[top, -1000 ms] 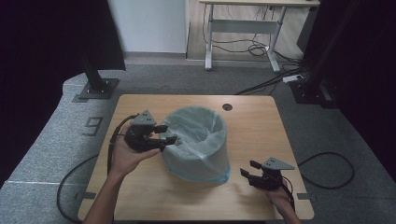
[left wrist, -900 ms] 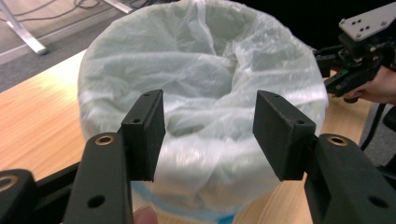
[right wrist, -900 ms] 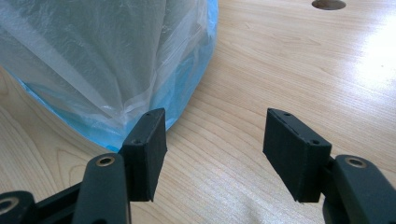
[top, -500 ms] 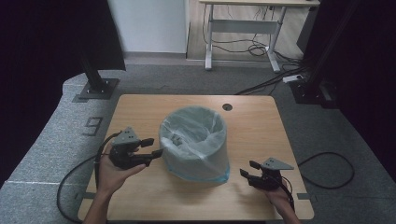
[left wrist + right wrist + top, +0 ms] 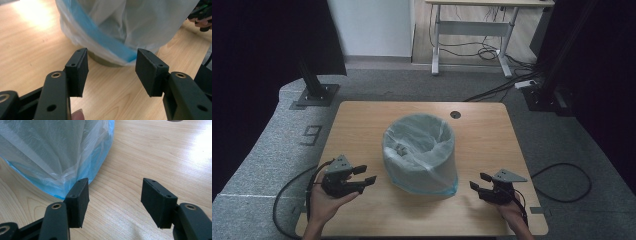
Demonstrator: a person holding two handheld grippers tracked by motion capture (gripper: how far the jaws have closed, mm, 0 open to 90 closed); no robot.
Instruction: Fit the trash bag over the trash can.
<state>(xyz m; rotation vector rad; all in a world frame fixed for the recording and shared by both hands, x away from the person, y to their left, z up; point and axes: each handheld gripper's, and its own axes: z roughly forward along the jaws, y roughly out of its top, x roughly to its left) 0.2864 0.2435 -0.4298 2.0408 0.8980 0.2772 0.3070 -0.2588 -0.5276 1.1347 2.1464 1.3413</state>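
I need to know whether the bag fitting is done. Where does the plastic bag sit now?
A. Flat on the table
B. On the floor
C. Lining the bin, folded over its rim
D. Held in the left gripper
C: the plastic bag drapes over the rim and down the bin's sides; both grippers' jaws stand open and empty.

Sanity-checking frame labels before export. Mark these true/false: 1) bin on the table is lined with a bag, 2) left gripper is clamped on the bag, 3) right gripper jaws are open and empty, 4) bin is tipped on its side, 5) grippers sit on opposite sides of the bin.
1) The bin is lined with a translucent bag folded over its rim. True.
2) The left gripper is clamped on the bag. False: its jaws stand apart with nothing between them, short of the bin.
3) The right gripper has open, empty jaws. True.
4) The bin lies on its side. False: it stands upright on the table, mouth up.
5) The grippers sit on opposite sides of the bin. True.
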